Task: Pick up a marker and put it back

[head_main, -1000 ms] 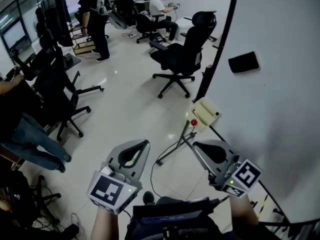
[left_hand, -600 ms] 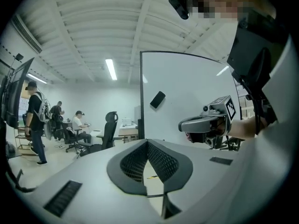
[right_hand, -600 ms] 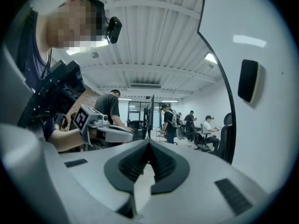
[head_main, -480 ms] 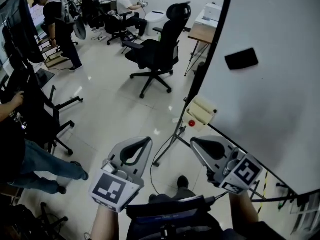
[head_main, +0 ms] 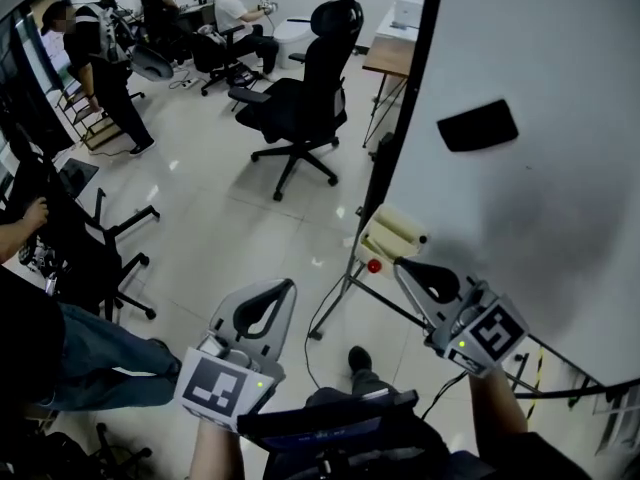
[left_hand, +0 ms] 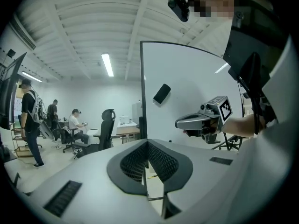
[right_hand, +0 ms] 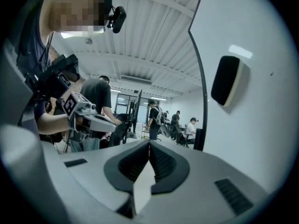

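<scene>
No marker shows clearly in any view. A large whiteboard [head_main: 545,218] stands at the right, with a black eraser [head_main: 478,125] stuck on it. At its lower left corner sit a cream block [head_main: 392,236] and a red knob [head_main: 374,265]. My right gripper [head_main: 403,266] is shut and empty, its tip just below that corner. My left gripper [head_main: 286,286] hangs over the floor to the left, jaws together with nothing between them. The left gripper view shows its shut jaws [left_hand: 148,146], the right gripper [left_hand: 189,122] and the eraser [left_hand: 161,93]. The right gripper view shows its shut jaws [right_hand: 149,146] beside the eraser [right_hand: 227,87].
A black office chair [head_main: 305,98] stands on the tiled floor ahead, a desk [head_main: 388,54] behind it. Several people are at the back [head_main: 238,3], and a seated person's legs [head_main: 95,353] are at the left. The whiteboard's stand legs [head_main: 335,303] and a cable run below my grippers.
The view has swung so the chair and people slid left and the whiteboard fills more of the right. Both grippers moved along, the right one nearer the board's lower corner. Both stayed shut.
</scene>
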{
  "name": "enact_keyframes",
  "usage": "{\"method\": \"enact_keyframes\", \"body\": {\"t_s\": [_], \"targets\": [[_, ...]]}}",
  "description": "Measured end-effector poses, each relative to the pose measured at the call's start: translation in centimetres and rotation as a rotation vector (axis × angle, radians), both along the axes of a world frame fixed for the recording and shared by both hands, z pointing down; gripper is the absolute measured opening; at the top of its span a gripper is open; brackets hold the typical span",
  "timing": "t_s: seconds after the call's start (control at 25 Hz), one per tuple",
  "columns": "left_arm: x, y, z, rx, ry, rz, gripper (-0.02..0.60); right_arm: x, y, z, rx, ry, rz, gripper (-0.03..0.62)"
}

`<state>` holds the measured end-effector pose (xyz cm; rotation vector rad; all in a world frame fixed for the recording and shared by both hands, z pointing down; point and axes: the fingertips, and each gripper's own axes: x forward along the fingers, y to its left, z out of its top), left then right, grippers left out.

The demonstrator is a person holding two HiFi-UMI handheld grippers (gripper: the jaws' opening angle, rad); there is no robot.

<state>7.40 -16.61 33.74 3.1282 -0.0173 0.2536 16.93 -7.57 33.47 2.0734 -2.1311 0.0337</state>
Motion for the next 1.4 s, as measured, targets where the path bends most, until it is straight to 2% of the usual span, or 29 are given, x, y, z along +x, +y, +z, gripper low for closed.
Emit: {"method": "enact_keyframes", "body": {"t_s": [0.04, 0.2, 0.32, 0.44, 0.68, 1.0, 1.24, 1.28, 1.36, 1.4], "targets": [[0.5, -0.3, 0.1, -0.004, -0.003, -0.005, -0.005, 1.1, -0.1, 0.2, -0.004, 0.008, 0.015, 0.034], [2.1, -0.9, 1.3, -0.010, -0.036, 0.000, -0.005, 4.8, -0.1, 2.1, -0.030, 0.004, 0.070, 0.186], [2.9, -1.2, 2.5, -0.041, -0.063, -0.006, -0.005, 7.2, 0.4, 3.8, -0.037, -0.033, 0.123, 0.256], [3.6, -1.6, 3.6, -0.070, -0.087, -0.016, -0.005, 8.9, 0.8, 5.6, -0.058, -0.048, 0.169, 0.258], [6.3, -1.8, 5.7, -0.074, -0.104, -0.001, -0.005, 11.7, 0.5, 8.7, -0.079, -0.047, 0.201, 0.243], [7.7, -1.8, 6.3, -0.050, -0.114, -0.007, -0.005, 12.6, 0.6, 10.7, -0.095, -0.057, 0.206, 0.224], [8.0, -1.5, 5.8, -0.042, -0.107, -0.005, -0.005, 13.3, 0.6, 12.2, -0.103, -0.065, 0.242, 0.173], [7.9, -1.5, 5.8, -0.042, -0.107, -0.007, -0.005, 13.5, 0.7, 12.4, -0.106, -0.060, 0.252, 0.159], [7.8, -1.6, 5.7, -0.040, -0.108, -0.013, -0.005, 13.8, 0.9, 12.8, -0.101, -0.055, 0.273, 0.086], [7.6, -1.7, 5.7, -0.039, -0.109, -0.016, -0.005, 13.8, 0.9, 12.8, -0.098, -0.054, 0.280, 0.086]]}}
